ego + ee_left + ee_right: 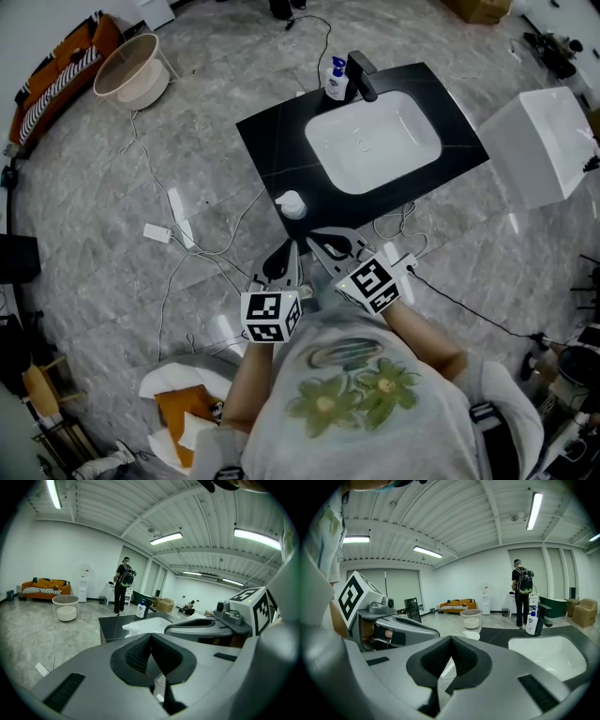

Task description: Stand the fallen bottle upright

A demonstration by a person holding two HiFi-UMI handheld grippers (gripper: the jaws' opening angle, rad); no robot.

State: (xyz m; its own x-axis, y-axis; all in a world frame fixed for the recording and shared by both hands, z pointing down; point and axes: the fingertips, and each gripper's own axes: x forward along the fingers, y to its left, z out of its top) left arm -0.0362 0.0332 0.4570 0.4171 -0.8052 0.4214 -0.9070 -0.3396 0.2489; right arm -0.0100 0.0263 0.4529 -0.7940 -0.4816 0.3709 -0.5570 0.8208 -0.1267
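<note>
**Bottle at the counter's corner.** A small white bottle (291, 203) sits at the near left corner of a black counter (272, 141), close to the edge and just left of the sink (375, 141). From overhead it shows a round body with a smaller cap. That looks more like standing than lying, though the view does not settle it. In the right gripper view only its white top shows past the jaws.

The left gripper (151, 634) and right gripper (451, 639) hang side by side just short of that corner. Each has its fingers pressed together on nothing, and neither touches the bottle. A soap dispenser (337, 80) stands upright by the tap (363, 75) at the far side.

The scene suits a bottle waiting to be raised as well as one already on its base with the tools drawn back. Either way the care lies in the corner. The bottle is near a drop, so closed jaws should pass wide of it, slowly, with no sideways brush.
</note>
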